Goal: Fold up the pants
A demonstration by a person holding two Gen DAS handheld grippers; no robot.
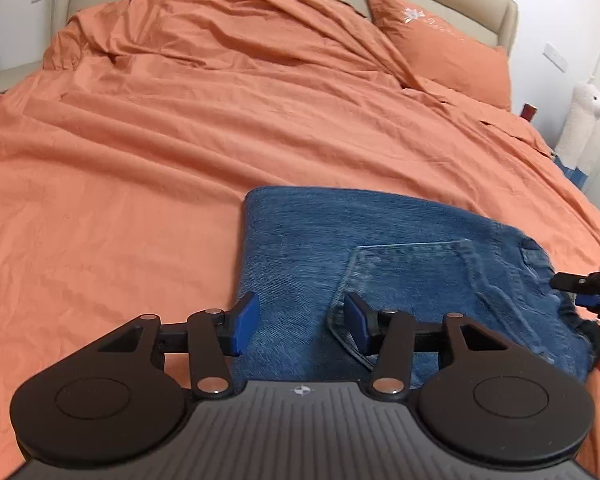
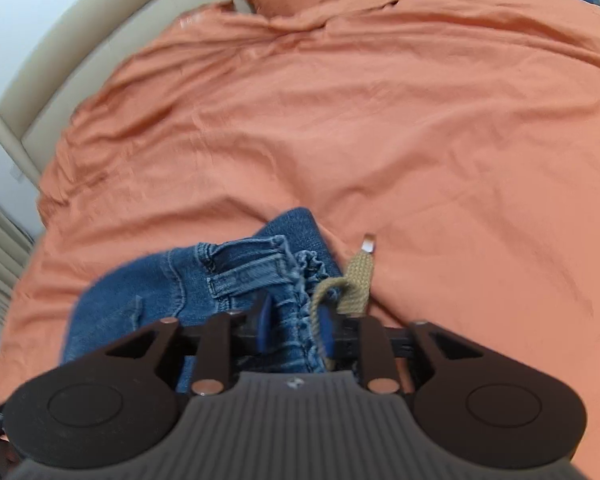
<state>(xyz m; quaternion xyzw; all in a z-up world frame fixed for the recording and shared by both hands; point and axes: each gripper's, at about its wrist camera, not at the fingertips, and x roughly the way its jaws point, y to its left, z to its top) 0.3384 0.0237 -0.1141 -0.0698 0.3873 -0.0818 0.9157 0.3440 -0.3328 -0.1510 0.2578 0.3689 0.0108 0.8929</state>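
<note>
The folded jeans (image 1: 380, 264) lie near the bed's (image 1: 140, 160) front edge, directly under the gaping, empty left gripper (image 1: 300, 322), their waistband end between the part-open jaws of the right gripper (image 2: 296, 330).

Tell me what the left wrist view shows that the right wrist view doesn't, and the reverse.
Left wrist only: the jeans' back pocket, a white plush toy by the wall, and the left hand-held gripper open over the denim. Right wrist only: the waistband, a tan drawstring, and the right hand-held gripper straddling the waistband. Both: folded jeans, orange bedding, pillow.
</note>
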